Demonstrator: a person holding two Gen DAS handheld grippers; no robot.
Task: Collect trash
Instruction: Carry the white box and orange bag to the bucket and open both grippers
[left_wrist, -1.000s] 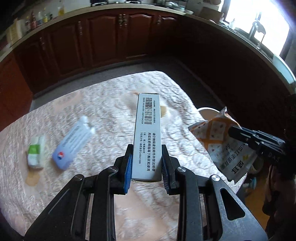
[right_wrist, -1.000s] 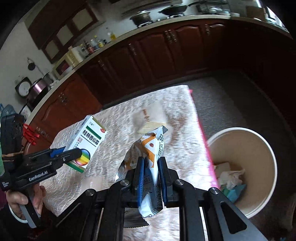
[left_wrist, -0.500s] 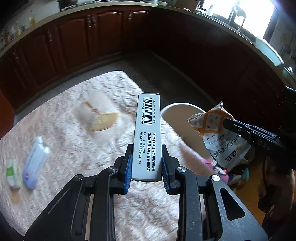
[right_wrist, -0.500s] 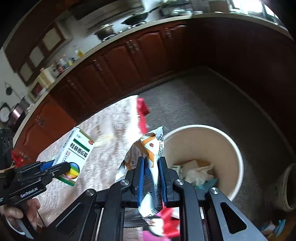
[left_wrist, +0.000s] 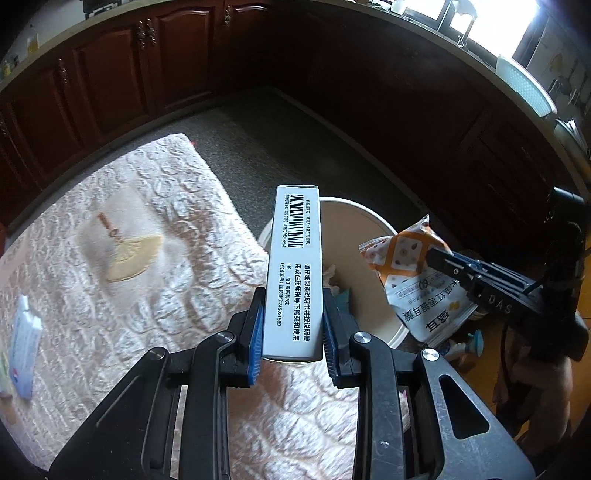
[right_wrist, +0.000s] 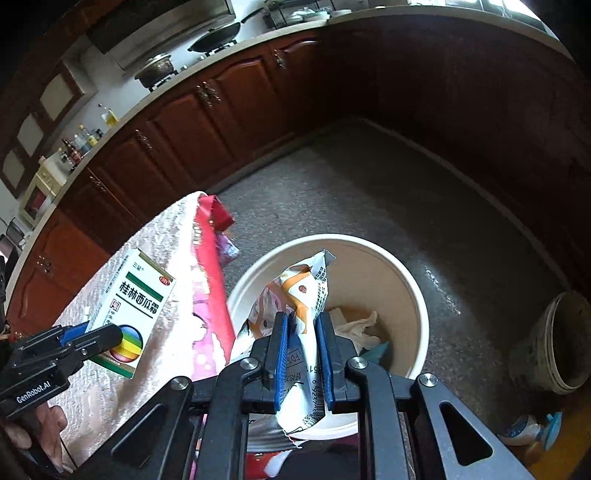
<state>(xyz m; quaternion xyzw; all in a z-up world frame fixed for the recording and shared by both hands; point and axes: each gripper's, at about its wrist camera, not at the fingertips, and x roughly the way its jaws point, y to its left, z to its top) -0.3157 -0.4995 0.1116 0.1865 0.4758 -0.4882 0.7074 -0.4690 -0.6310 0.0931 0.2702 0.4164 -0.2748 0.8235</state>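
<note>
Blue-padded left gripper (left_wrist: 292, 325) is clamped on a medicine box (left_wrist: 294, 273).
A snack wrapper (right_wrist: 304, 328) is gripped by the right gripper (right_wrist: 301, 360) above the cream trash bin (right_wrist: 413, 291).

Kitchen. Dark red-brown wooden cabinets (right_wrist: 192, 125) curve round the room under a pale countertop (right_wrist: 221, 51). Grey speckled floor (right_wrist: 369, 192). Bright window (left_wrist: 491, 22) upper right, daylight strong. Table with cream quilted cloth (left_wrist: 122, 295). Wok (right_wrist: 218, 37) on stove.

Readable print on box and grippers

The box (right_wrist: 135, 310) face reads 桂林西瓜霜; its side (left_wrist: 294, 273) carries a barcode and Z45021599. The left gripper (right_wrist: 92, 341) says GenRobot.AI; the right gripper (left_wrist: 441, 264) says DAS.
</note>
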